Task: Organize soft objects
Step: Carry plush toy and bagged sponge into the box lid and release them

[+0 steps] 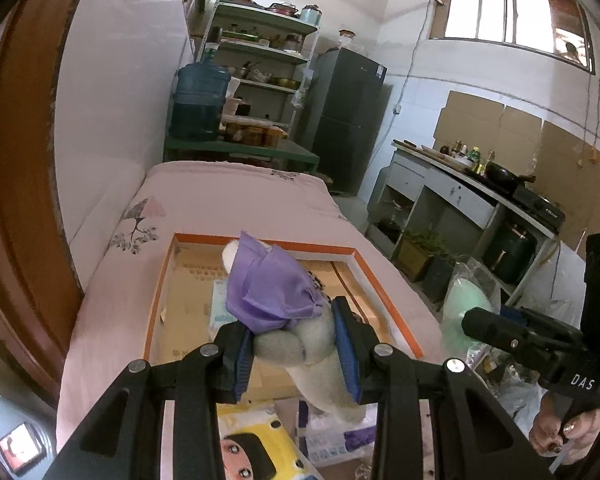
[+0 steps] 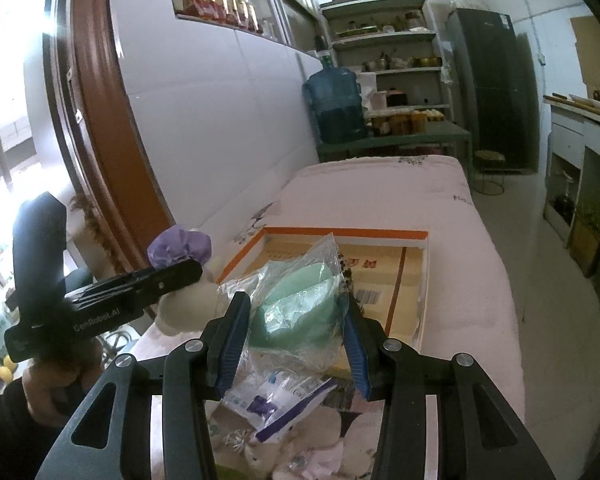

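- Left wrist view: the left gripper (image 1: 296,354) is pinching a cream plush toy (image 1: 320,364) dressed in a purple cloth (image 1: 270,288), its blue pads (image 1: 242,364) pressing in on the soft body, while the toy is hanging above the orange-rimmed cardboard box (image 1: 160,284).
- Right wrist view: the right gripper (image 2: 296,340) is clamping a clear plastic bag holding a mint-green soft item (image 2: 300,300), and the bag is riding above the near end of the same cardboard box (image 2: 380,236).
- Both loads appear to be heading for the box; doing this well likely means carrying each one clear of the rim and over bare box floor before letting go, and keeping the two grippers apart so that they are not crowding each other.
- A loose plastic bag may be slipping in a pad grip, so a firm squeeze on the item itself looks safer than a hold on the film alone.
- Box and loose packets are lying on a pink bedspread (image 1: 228,196) that is covering a bed along a white tiled wall.
- Beyond the bed, a blue water jug (image 1: 198,100), green shelves of pots, a dark fridge (image 1: 348,120) and a cooking counter are filling a kitchen lit by a high window.
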Motion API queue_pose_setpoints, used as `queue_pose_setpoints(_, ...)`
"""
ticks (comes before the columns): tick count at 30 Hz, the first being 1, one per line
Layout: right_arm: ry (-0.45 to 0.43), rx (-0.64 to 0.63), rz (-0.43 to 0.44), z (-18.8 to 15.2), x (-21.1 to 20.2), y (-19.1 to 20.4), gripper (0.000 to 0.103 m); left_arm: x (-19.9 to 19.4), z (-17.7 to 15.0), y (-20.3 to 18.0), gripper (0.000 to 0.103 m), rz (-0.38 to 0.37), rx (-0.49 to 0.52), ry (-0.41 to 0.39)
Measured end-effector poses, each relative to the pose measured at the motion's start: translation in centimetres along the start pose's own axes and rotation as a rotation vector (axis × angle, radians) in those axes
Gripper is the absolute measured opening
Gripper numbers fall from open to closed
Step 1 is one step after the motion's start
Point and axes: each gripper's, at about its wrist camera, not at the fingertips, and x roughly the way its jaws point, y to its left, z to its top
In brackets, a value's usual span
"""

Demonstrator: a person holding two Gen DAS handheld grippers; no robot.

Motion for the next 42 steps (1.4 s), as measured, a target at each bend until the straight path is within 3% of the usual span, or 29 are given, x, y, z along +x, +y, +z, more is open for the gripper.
queue_pose_setpoints(15,0.044,0.005,-0.014,3.7,4.2,-3.2,0.046,5.0,4.4,2.6,0.037,0.031,0.005,0.029)
queue_pose_setpoints(29,0.146,0.042,-0.021,8.0,10.9,-7.1,0.046,12.9,7.3,6.7,0.037,0.043,-0.106,0.181)
queue_pose_setpoints(42,0.237,0.058,-0.044,8.4,16.4,-8.6,0.046,18.2,7.5,9.1,0.037,0.046,-0.242,0.261)
